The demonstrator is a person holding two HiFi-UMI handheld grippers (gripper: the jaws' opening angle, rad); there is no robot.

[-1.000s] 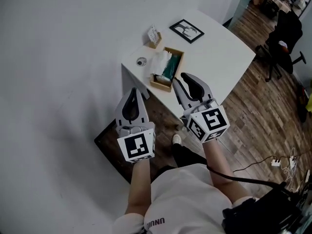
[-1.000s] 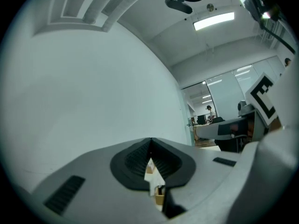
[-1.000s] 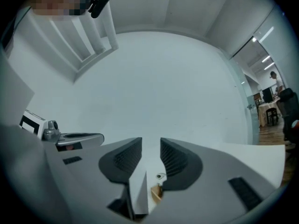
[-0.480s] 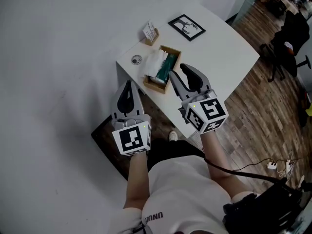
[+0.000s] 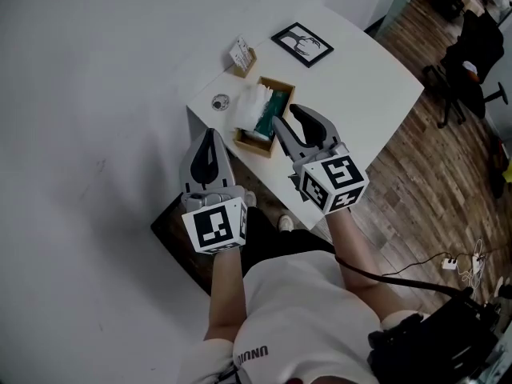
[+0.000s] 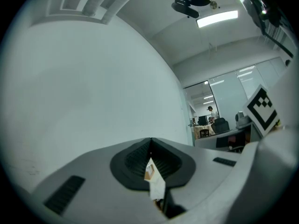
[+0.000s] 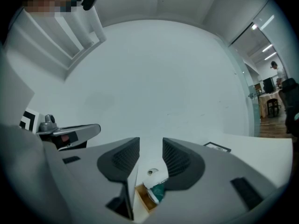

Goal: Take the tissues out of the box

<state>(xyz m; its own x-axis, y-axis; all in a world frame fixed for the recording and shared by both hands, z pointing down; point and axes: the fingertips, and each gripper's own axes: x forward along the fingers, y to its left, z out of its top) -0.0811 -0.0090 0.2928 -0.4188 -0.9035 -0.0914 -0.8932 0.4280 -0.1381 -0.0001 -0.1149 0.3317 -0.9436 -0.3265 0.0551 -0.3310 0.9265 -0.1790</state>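
Note:
A wooden box (image 5: 278,83) stands on the white table (image 5: 360,86). It holds white tissues (image 5: 250,102) and a green pack (image 5: 272,109). My right gripper (image 5: 288,120) hovers over the box's near end with its jaws open and nothing between them. In the right gripper view, the box (image 7: 144,196) and the tissues (image 7: 154,183) show through the gap of that gripper (image 7: 151,146). My left gripper (image 5: 210,136) is shut and empty, in front of the table's left corner and short of the box. Its tips meet in the left gripper view (image 6: 151,141).
A framed picture (image 5: 302,40) lies at the back of the table. A small card holder (image 5: 242,54) and a round metal object (image 5: 219,101) sit left of the box. A dark mat (image 5: 172,230) lies under the table, office chairs (image 5: 472,46) stand at the right, and cables (image 5: 464,262) run on the wooden floor.
Both grippers have come forward toward the table. The right gripper's tips now reach the box's near end, and its jaws stand a little wider apart.

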